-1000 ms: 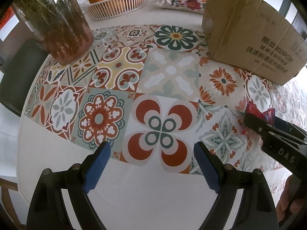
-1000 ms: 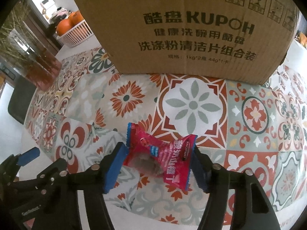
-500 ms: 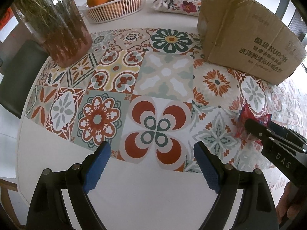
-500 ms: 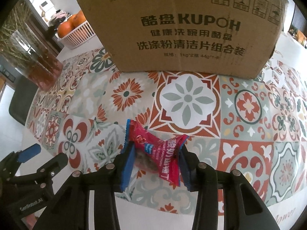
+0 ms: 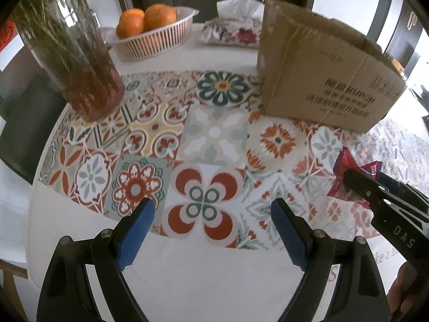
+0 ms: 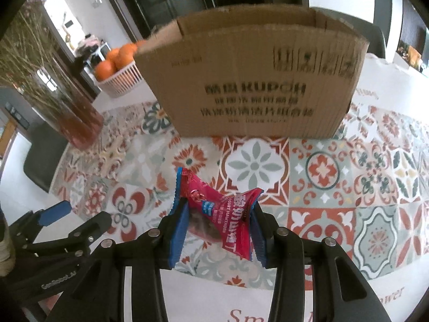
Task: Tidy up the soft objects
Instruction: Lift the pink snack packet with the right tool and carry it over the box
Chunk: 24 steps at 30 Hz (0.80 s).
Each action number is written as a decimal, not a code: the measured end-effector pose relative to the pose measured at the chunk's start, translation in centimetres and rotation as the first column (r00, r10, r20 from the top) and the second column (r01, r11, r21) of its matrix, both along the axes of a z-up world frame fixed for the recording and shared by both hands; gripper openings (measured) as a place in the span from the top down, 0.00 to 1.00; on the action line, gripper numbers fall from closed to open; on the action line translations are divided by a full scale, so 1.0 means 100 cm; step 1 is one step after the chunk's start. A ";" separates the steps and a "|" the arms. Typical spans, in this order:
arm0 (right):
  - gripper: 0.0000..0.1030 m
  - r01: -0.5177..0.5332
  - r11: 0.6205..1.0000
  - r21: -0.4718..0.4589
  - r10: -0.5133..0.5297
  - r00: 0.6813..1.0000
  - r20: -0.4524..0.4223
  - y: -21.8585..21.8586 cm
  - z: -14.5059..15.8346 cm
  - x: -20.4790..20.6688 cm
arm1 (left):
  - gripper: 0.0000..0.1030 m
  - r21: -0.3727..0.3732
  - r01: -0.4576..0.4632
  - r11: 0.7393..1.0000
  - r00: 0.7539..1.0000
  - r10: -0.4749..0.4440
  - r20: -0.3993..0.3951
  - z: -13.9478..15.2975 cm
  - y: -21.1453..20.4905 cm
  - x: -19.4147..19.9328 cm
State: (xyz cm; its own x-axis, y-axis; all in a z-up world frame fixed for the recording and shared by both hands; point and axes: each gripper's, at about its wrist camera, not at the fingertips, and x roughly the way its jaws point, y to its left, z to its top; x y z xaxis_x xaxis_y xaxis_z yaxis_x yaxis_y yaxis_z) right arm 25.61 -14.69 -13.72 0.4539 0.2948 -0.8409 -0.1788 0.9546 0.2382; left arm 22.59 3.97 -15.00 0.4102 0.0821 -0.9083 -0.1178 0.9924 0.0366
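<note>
Now gripping: right gripper (image 6: 218, 228) is pinching the red snack packet (image 6: 222, 220).
Left gripper (image 5: 211, 230) fingers are standing wide over the surface (image 5: 214, 268), facing the cardboard box (image 6: 252, 80).

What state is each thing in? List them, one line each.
Right hand-held gripper: shut on the red snack packet.
Left hand-held gripper: open, holding nothing.
Red snack packet: pinched and crumpled, lifted off the table.
Cardboard box: upright, top open.
Glass vase: upright, holding dried stems.
White basket: holding oranges.
Tissue pack: a tissue sticking out on top.
</note>
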 end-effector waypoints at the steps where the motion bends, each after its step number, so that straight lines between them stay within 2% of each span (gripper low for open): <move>1: 0.58 0.002 1.000 0.004 -0.002 1.000 0.007 0.000 0.003 0.000 | 0.14 0.001 0.004 1.000 1.000 -0.004 0.010 0.004 -0.001 0.001; 20: 0.58 0.043 0.998 0.053 -0.052 0.981 0.187 -0.022 0.079 0.005 | 0.13 0.041 0.078 0.996 0.979 -0.084 0.185 0.076 -0.028 0.022; 24: 0.58 0.048 0.997 0.062 -0.061 0.975 0.216 -0.028 0.091 0.011 | 0.09 0.053 0.088 0.995 0.971 -0.098 0.216 0.090 -0.035 0.028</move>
